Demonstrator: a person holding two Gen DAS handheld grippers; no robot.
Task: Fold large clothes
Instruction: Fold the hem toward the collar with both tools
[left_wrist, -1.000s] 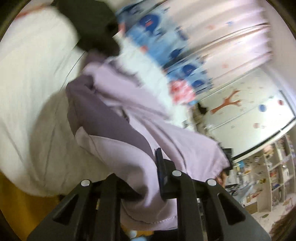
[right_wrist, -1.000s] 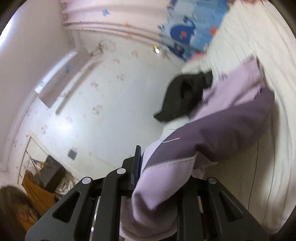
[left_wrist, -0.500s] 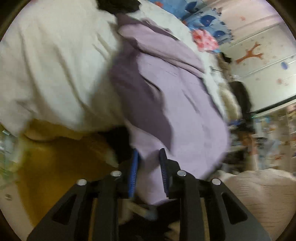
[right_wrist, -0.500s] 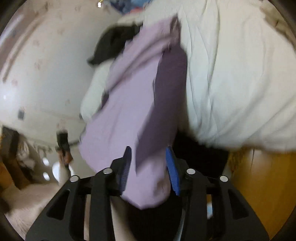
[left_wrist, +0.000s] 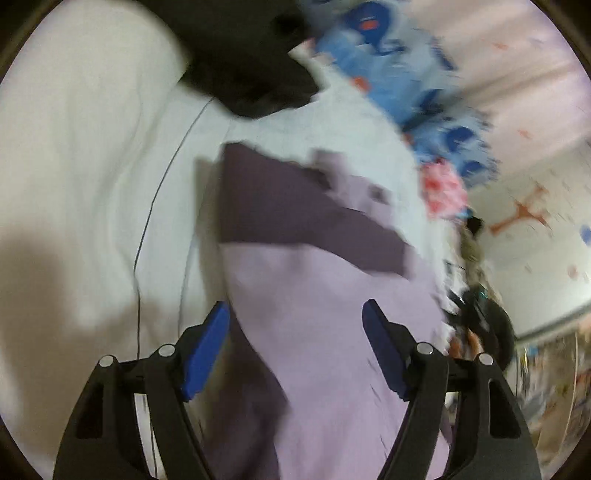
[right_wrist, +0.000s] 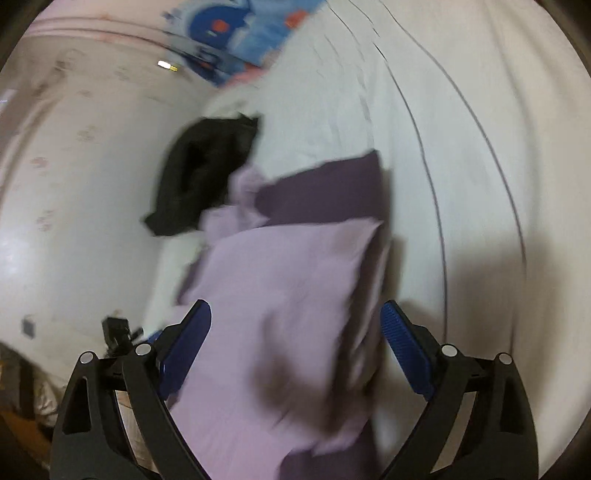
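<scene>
A lilac garment with dark purple panels (left_wrist: 325, 295) lies folded over on a white bed sheet (left_wrist: 92, 166). It also shows in the right wrist view (right_wrist: 280, 280). My left gripper (left_wrist: 295, 332) is open, its blue pads apart on either side of the lilac cloth, holding nothing. My right gripper (right_wrist: 295, 332) is open too, its pads spread wide over the near end of the garment. Both views are blurred by motion.
A black garment (left_wrist: 243, 55) lies on the sheet beyond the lilac one, also in the right wrist view (right_wrist: 203, 173). A blue patterned cloth (left_wrist: 399, 74) and a pink item (left_wrist: 443, 188) lie at the bed's far side. A thin dark cord (left_wrist: 147, 221) runs across the sheet.
Both grippers were shut on the lilac garment and have let go; their jaws now stand wide open. The garment has dropped onto the sheet, folded over itself.
</scene>
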